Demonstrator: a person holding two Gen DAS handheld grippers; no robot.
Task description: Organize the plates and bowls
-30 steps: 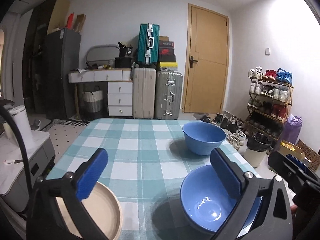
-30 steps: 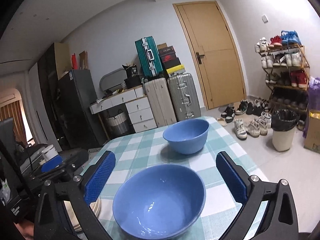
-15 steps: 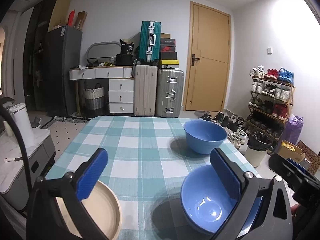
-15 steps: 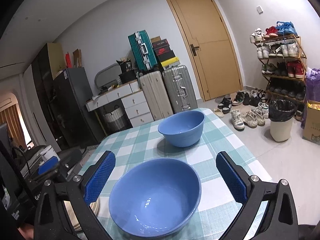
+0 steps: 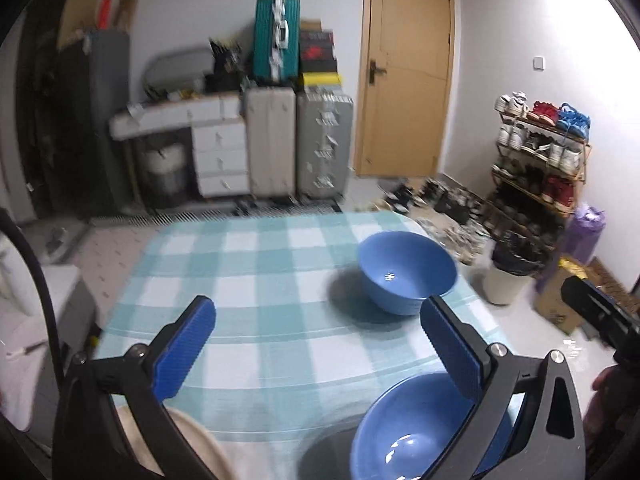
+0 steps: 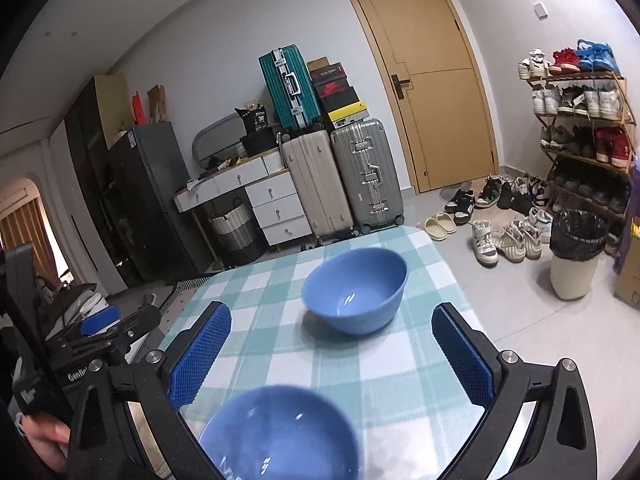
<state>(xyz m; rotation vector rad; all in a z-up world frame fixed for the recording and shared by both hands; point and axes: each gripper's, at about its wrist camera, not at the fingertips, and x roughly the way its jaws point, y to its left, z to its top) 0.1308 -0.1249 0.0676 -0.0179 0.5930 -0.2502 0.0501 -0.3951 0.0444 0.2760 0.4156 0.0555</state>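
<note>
Surface (image 5: 256, 280): covered with a teal-and-white checked cloth; carries two blue bowls and one cream plate.

Far bowl (image 6: 354, 290): blue, upright, empty, on the right half of the surface toward its far edge. Also seen from the left wrist (image 5: 406, 270), where it casts a shadow to its left.

Near bowl (image 6: 280, 436): blue, upright, empty, at the near edge of the surface, well apart from the far bowl. In the right wrist view it lies low between the two fingers, nearer the left one, touching neither. In the left wrist view (image 5: 416, 428) the right finger overlaps its rim; contact cannot be told.

Plate (image 5: 200, 444): cream, at the near left corner of the surface, partly hidden behind the left finger of the left tool.

Left hand-held gripper (image 5: 316, 344): jaws spread wide, blue pads facing each other, nothing held. View is motion-blurred. Seen also at the left edge of the right wrist view (image 6: 100, 320), beside the surface.

Right hand-held gripper (image 6: 330, 348): jaws spread wide, nothing between the pads, above the near part of the surface, pointed toward the far bowl.

Hand (image 6: 44, 440): partly visible at the lower left of the right wrist view, at the left tool.

Background: door (image 6: 432, 80), suitcases (image 6: 344, 176), shoe rack (image 6: 584, 128), bin (image 6: 574, 256).
</note>
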